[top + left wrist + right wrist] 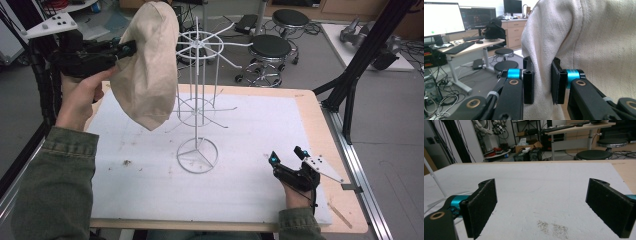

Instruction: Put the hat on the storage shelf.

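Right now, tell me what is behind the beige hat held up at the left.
Behind the beige hat, pinched by the left gripper, the white wire rack stands on the table mat. The hat covers the rack's left-side arms, so whether it touches them cannot be seen.

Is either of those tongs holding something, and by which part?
The left tongs pinch the beige cloth hat by a fold at its edge, lifted beside the white wire rack. The right tongs hold nothing.
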The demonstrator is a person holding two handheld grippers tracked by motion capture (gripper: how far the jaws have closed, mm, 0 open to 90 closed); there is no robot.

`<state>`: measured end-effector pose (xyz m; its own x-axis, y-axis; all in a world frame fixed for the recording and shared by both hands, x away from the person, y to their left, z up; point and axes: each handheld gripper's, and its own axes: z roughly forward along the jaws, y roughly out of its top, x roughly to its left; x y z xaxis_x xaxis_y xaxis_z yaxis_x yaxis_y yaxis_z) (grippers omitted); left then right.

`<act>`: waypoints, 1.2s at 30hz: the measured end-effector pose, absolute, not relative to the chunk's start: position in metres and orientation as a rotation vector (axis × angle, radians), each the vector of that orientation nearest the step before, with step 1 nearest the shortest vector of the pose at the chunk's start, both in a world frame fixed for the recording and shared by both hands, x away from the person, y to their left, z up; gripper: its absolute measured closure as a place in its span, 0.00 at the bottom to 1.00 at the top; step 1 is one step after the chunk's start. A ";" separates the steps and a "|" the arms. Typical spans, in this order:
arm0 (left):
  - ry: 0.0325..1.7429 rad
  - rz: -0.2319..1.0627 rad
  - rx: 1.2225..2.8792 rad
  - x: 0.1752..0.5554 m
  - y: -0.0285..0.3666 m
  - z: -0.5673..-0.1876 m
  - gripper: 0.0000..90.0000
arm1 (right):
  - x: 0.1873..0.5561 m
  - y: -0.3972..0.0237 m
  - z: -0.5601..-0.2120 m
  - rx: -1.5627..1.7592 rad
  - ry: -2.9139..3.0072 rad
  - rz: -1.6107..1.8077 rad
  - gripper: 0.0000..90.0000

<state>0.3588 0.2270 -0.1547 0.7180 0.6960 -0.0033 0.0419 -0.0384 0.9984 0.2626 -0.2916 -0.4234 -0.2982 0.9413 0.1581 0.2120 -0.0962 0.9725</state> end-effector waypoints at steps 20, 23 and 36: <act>0.589 0.674 1.725 0.353 0.222 -0.158 0.86 | 0.262 -0.291 -0.423 1.287 1.532 1.448 0.10; 0.585 0.666 1.726 0.354 0.223 -0.160 0.86 | 0.262 -0.291 -0.423 1.285 1.532 1.446 0.10; 0.586 0.588 1.666 0.360 0.227 -0.167 0.55 | 0.262 -0.292 -0.423 1.288 1.528 1.446 0.10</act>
